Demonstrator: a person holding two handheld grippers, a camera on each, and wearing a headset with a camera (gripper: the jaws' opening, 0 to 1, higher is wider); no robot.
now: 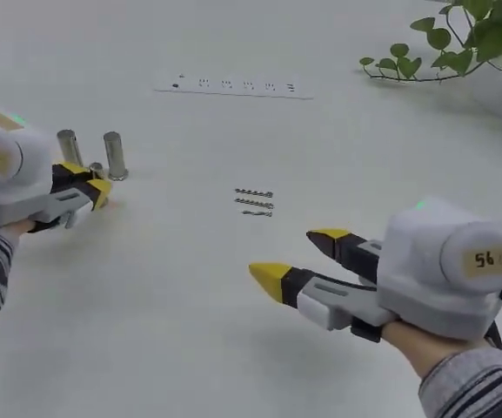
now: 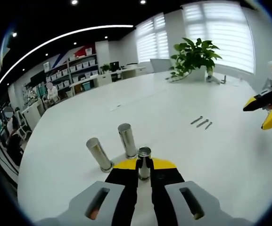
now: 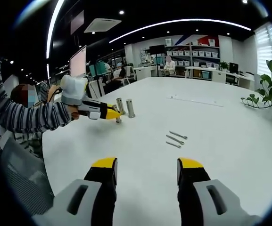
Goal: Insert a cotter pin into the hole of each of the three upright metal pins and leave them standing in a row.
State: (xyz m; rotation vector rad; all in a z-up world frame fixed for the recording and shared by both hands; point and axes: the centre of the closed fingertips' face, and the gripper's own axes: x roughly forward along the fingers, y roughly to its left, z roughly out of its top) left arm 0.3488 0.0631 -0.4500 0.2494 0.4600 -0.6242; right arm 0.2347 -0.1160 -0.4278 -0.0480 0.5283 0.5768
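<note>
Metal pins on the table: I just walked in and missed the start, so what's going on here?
A person works with a tool in each hand. The left tool is shut on one upright metal pin, next to two other pins standing free on the white table. The right tool is open and holds nothing. Three cotter pins lie loose on the table, so none is inserted yet.

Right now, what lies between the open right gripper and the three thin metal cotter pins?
Nothing: bare white tabletop between the yellow-tipped right gripper and the three thin metal cotter pins, as the right gripper view shows.
</note>
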